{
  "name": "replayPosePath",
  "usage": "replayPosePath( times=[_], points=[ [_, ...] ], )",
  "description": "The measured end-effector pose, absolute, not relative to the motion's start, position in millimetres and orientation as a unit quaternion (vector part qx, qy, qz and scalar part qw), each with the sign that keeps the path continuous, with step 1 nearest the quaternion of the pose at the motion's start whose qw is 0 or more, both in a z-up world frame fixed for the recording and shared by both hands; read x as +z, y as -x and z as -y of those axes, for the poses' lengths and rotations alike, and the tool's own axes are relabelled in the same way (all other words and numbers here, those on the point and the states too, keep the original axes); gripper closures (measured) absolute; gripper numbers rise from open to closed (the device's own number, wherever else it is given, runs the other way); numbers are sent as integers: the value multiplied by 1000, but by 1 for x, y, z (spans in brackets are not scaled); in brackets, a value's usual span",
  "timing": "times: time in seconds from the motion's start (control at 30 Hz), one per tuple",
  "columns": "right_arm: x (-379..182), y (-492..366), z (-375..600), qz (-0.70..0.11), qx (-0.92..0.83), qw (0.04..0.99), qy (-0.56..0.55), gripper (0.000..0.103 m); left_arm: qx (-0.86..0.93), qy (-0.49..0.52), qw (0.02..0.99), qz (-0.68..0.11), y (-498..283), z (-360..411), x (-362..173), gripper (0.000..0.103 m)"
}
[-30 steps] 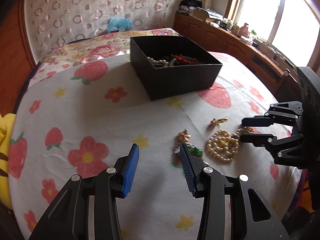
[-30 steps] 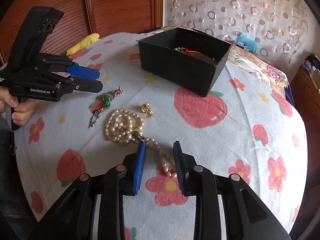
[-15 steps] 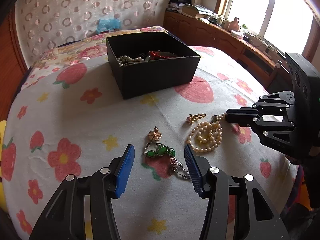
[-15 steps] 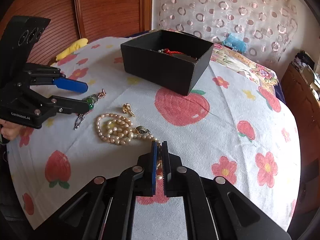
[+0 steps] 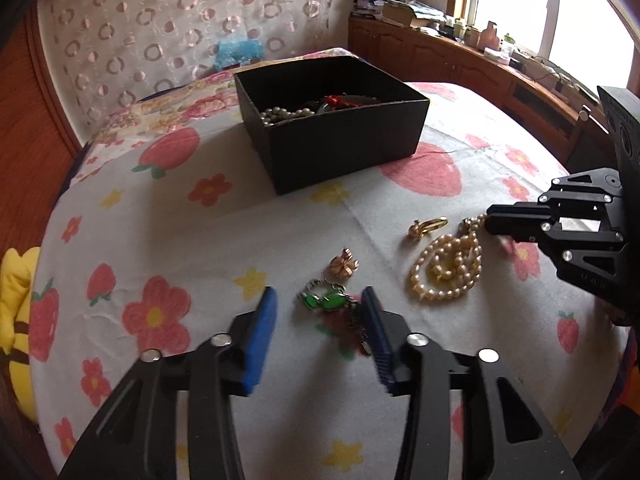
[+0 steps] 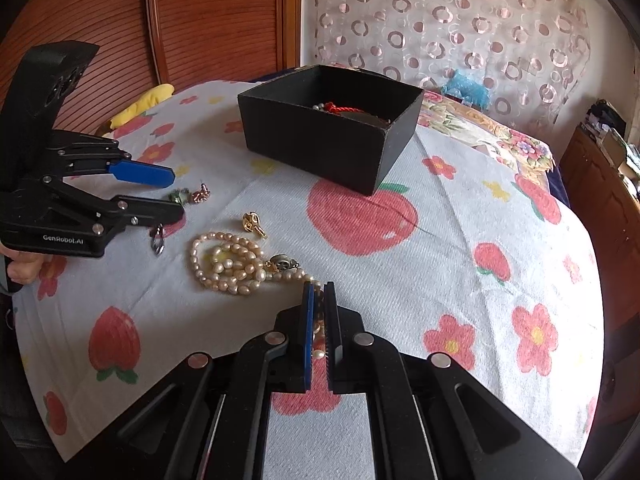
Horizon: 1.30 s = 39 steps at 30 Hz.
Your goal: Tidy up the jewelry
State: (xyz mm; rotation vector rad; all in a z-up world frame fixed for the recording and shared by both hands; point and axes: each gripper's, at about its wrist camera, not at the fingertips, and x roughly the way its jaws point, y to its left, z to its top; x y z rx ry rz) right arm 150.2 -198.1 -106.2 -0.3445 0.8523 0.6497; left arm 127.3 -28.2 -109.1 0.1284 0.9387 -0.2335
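A pearl necklace (image 6: 228, 266) (image 5: 448, 270) lies coiled on the strawberry-print cloth. My right gripper (image 6: 317, 288) (image 5: 490, 222) is shut on its trailing end. A green-stone bracelet (image 5: 328, 300) (image 6: 178, 196) lies between the fingers of my open left gripper (image 5: 318, 300) (image 6: 176, 196), which hovers low over it. A rose-gold flower earring (image 5: 343, 266) (image 6: 200, 196) and a gold clip (image 5: 426, 227) (image 6: 254, 222) lie nearby. A black open box (image 5: 340, 152) (image 6: 320, 148) further back holds pearls and a red piece.
A yellow plush (image 5: 16, 320) lies at the bed's left edge. A wooden headboard (image 6: 200, 20) and patterned curtain (image 6: 440, 20) stand behind. A wooden sideboard (image 5: 500, 80) with clutter runs under the window at the right.
My right gripper closed on the end of the pearl necklace. My left gripper moved forward and lower so the green bracelet lies between its open fingers.
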Motion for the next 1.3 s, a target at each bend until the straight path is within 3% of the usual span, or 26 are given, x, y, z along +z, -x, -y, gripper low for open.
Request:
replayPosePath(
  times=[0.07,0.13,0.57,1.3],
  points=[
    [-106,-150,198,-404,307,846,163,97,-111,-59,885,-449,-124,26,-109,81],
    [-106,-149,198,-403,305,846,166,97,-111,-54,885,-448,-124,25,-108,86],
    [-87,-145,195,-386,305,855,162,98,-114,-21,898,-423,-121,16,-92,87],
    [26,-175,198,-280,305,900,140,98,-118,-4,928,-353,-146,8,-35,87]
  ],
)
